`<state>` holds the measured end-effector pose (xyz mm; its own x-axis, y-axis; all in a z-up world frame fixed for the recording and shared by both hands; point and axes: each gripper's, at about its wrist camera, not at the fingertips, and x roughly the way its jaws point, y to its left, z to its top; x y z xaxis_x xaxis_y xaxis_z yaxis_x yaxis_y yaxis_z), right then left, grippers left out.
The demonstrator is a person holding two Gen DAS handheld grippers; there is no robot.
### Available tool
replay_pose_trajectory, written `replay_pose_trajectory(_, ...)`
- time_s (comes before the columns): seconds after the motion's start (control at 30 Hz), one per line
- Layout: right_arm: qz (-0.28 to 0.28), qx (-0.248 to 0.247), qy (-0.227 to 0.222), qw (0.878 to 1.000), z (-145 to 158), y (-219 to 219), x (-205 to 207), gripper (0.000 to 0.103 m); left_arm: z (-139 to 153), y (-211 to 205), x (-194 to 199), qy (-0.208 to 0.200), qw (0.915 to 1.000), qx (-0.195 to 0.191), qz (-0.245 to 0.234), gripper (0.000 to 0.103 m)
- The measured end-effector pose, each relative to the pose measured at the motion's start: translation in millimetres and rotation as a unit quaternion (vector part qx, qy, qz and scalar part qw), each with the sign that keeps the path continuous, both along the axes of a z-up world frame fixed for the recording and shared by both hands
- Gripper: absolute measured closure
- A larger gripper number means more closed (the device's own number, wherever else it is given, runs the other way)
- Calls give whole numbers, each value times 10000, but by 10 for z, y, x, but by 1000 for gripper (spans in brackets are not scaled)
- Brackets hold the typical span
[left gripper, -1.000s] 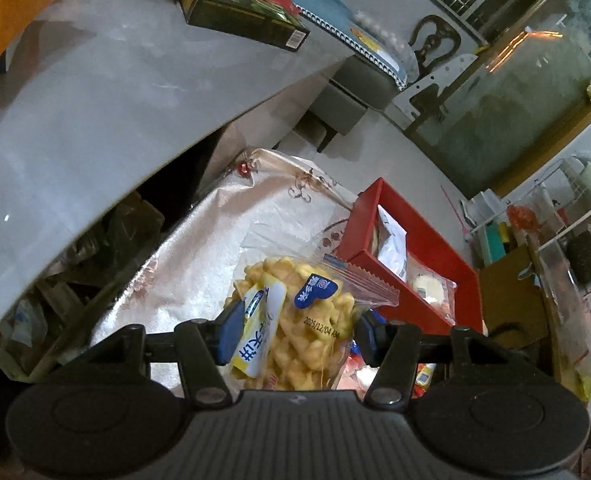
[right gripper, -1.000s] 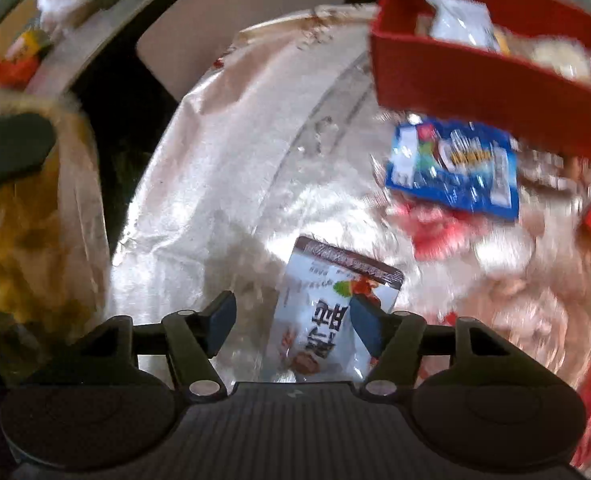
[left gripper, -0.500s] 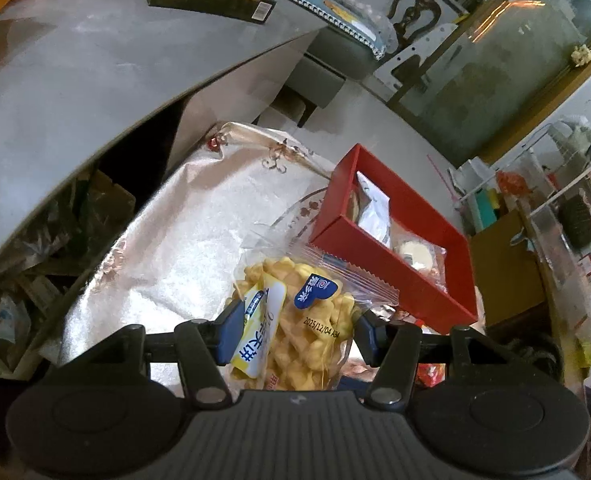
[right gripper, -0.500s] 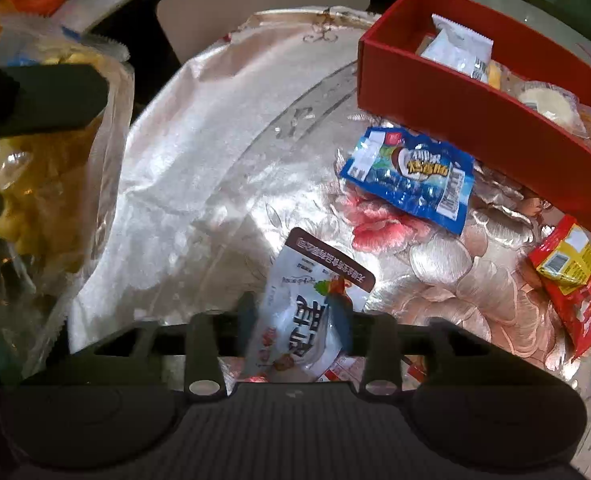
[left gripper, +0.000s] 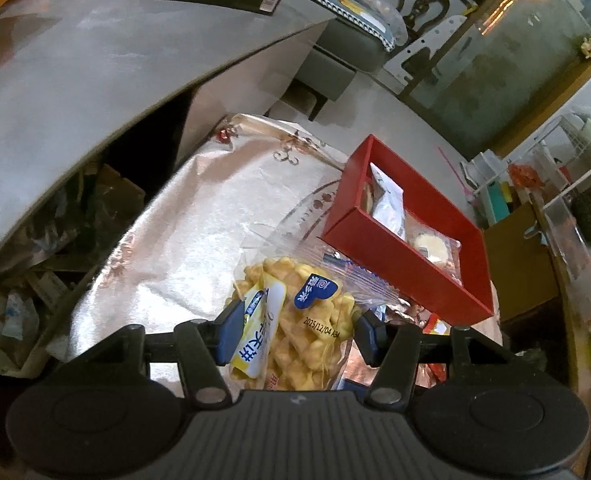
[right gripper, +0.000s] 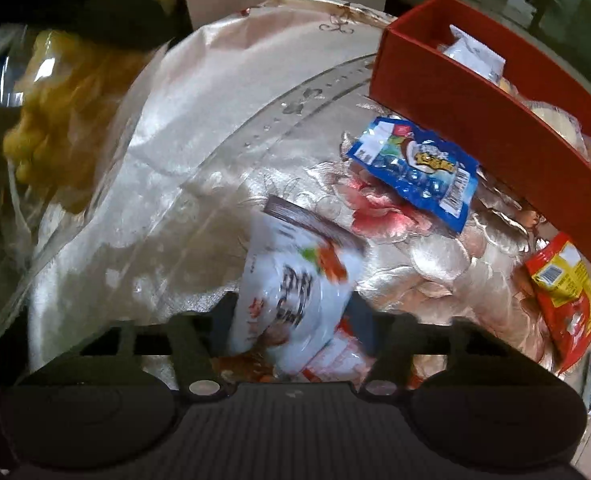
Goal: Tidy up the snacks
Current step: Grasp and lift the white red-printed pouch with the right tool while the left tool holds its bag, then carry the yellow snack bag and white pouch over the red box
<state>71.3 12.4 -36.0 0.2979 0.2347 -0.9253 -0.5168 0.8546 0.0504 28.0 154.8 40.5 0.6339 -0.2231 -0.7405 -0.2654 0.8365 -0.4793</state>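
Gripping white pouch [right gripper: 291, 292] upright in right claw [right gripper: 295, 320], jaws just closing.

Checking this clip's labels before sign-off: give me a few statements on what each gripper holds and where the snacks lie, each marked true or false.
1. The left gripper is shut on the bag of yellow puffs. True.
2. The right gripper hangs open with nothing between its fingers. False: its jaws have just been closing and now pinch the white packet.
3. The red box is empty. False: wrapped snacks lie in it.
4. The blue packet lies on the cloth outside the red box. True.
5. The red-and-yellow packet is inside the red box. False: it lies on the cloth.
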Motion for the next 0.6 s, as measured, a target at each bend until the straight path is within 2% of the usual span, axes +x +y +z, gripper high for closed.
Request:
replay_pose_trajectory(0.13,-234,243,-126,9994,199,-250,16,45,14,-25,1,-25,10000,24,-25,53)
replay_pose_trajectory(0.33,-562,569,-630,9948,637,-602,25,45,49,-235,104,-105,9996,78,-233,53)
replay_pose_trajectory(0.6,-939,1390,-1073,9800,961,-1189,216,45,231,-718,462,-495,9948,808,-371,53)
